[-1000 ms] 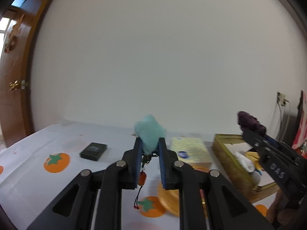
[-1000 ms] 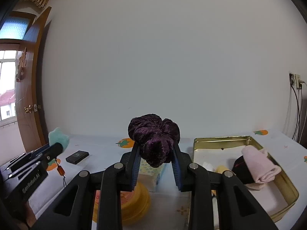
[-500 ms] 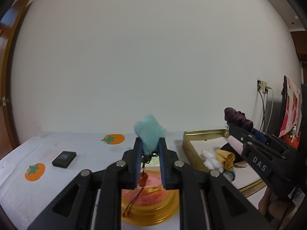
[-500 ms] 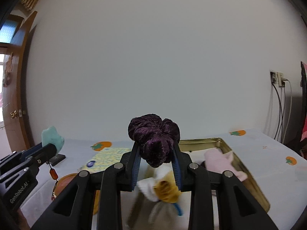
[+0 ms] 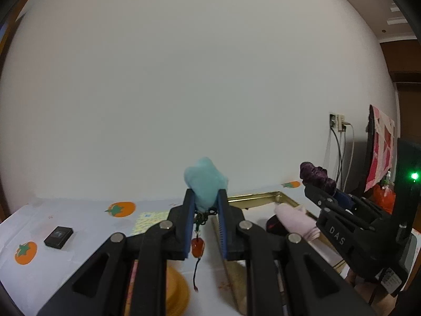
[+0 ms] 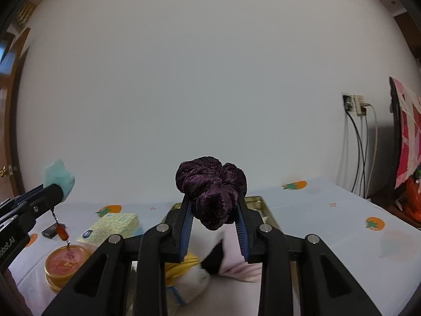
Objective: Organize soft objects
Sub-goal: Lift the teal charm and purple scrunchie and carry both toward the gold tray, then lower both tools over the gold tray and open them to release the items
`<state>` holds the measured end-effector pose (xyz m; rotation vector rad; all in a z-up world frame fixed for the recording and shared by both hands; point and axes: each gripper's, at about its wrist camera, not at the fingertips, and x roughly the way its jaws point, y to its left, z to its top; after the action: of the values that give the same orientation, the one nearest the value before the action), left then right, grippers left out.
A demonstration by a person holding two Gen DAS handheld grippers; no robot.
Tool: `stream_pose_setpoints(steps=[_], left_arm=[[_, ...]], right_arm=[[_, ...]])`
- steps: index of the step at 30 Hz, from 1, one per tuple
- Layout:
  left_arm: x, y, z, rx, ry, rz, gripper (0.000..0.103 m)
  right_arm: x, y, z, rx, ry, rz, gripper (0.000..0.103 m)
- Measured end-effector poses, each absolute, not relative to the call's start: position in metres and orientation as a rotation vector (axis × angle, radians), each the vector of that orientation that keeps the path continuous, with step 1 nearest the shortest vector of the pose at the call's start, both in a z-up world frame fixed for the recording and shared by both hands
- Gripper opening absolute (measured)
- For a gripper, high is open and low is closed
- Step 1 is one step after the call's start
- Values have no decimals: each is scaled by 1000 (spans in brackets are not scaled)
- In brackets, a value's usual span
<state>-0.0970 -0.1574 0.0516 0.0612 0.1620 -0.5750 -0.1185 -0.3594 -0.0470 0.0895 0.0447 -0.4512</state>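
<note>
Left wrist: our left gripper (image 5: 206, 205) is clamped on the teal plush charm (image 5: 204, 182), held above the table; gold tin (image 5: 259, 195) at 2 o'clock, black box (image 5: 58, 237) at 9. Right wrist: our right gripper (image 6: 213, 217) pinches the purple scrunchie (image 6: 210, 192) over the tin, pink cloth (image 6: 236, 259) inside it at 6 o'clock.

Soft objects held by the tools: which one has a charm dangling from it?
The teal plush in the left tool; an orange charm hangs below, unlike the purple scrunchie.
</note>
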Motion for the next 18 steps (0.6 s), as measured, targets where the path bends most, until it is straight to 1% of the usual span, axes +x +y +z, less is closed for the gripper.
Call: stream_pose_setpoints(steps=[10, 18], left_arm=[[-96, -172, 52, 44, 172, -625, 15], [-69, -178, 68, -28, 189, -658, 14]], right_arm=[[-140, -406, -42, 137, 13, -541, 32], [-147, -449, -37, 184, 3, -575, 32]])
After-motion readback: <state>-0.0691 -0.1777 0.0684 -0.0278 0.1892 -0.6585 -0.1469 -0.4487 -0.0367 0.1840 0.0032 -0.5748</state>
